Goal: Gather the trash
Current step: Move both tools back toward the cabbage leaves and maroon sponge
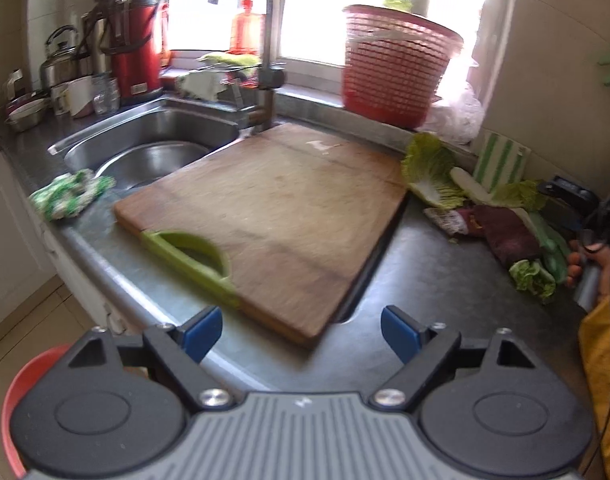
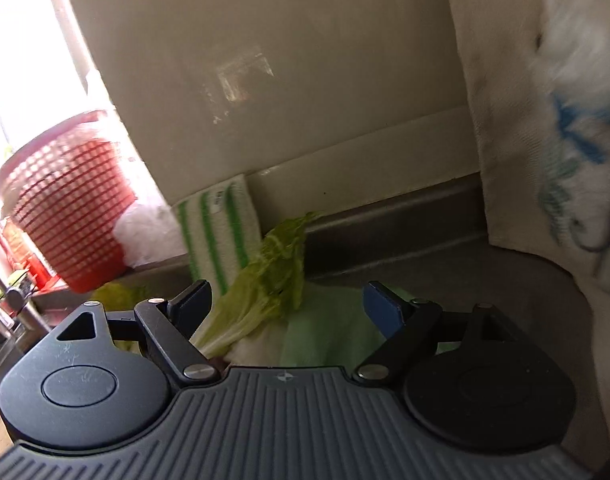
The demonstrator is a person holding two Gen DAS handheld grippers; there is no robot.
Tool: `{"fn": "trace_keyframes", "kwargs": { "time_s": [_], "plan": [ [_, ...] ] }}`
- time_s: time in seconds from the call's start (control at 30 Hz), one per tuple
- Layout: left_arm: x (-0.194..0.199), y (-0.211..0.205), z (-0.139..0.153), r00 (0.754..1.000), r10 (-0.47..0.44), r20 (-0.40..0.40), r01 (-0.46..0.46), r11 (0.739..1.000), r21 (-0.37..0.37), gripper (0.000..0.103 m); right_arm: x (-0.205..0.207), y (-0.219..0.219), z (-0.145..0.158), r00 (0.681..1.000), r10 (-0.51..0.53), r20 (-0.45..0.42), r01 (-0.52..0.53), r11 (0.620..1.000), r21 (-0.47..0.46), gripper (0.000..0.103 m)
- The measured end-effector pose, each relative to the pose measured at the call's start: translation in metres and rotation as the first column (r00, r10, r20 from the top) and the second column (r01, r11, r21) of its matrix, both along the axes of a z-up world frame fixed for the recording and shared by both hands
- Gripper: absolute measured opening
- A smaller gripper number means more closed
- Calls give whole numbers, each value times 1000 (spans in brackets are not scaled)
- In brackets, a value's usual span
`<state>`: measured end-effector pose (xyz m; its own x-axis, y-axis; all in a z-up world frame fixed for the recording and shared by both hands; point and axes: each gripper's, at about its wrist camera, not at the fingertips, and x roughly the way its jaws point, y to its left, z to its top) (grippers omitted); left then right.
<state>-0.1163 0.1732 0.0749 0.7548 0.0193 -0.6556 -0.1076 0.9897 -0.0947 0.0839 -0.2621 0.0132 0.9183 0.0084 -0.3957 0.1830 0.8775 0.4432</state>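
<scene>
Right gripper (image 2: 287, 306) sitting nearer vegetable scraps (image 1: 485, 216), piled at bench (image 1: 425, 264) right end by wall. Cabbage leaf (image 2: 261, 292) lying directly ahead between right jaws, long axis running away toward wall; jaws spread, pads not pressing leaf. Left gripper (image 1: 301, 334) hovering over cutting board (image 1: 273, 208) corner, jaws released, empty, scraps off to its right. No readable writing.

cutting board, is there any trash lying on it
No, the cutting board is bare wood; the cabbage scraps lie on the counter beside it.
</scene>
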Motion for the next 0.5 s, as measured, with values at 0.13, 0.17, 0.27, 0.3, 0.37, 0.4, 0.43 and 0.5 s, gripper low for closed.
{"fn": "trace_keyframes", "kwargs": {
  "time_s": [0.13,0.17,0.27,0.3,0.37,0.4,0.43,0.5],
  "plan": [
    [15,-25,9,997,-65,31,65,998,-8,87,22,-16,-15,1000,22,-2,-22,996,91,103],
    [21,-31,11,996,-82,39,83,996,-12,87,26,-18,-17,1000,29,2,-29,993,113,103],
    [40,-52,14,990,-133,50,136,989,-51,87,36,-24,-22,997,69,24,-72,983,168,103],
    [48,-59,14,987,-150,51,154,986,-63,87,39,-24,-23,996,89,30,-93,980,176,103],
    [64,-75,13,981,-186,54,190,978,-87,86,44,-22,-23,993,114,37,-119,978,173,103],
    [70,-84,13,977,-205,59,210,973,-100,86,45,-21,-23,992,117,38,-122,977,173,103],
    [77,-92,13,972,-224,66,230,967,-111,86,45,-25,-22,992,118,40,-123,977,174,103],
    [91,-110,12,963,-259,77,267,955,-126,86,47,-28,-23,992,120,45,-126,974,186,103]
  ]
}}
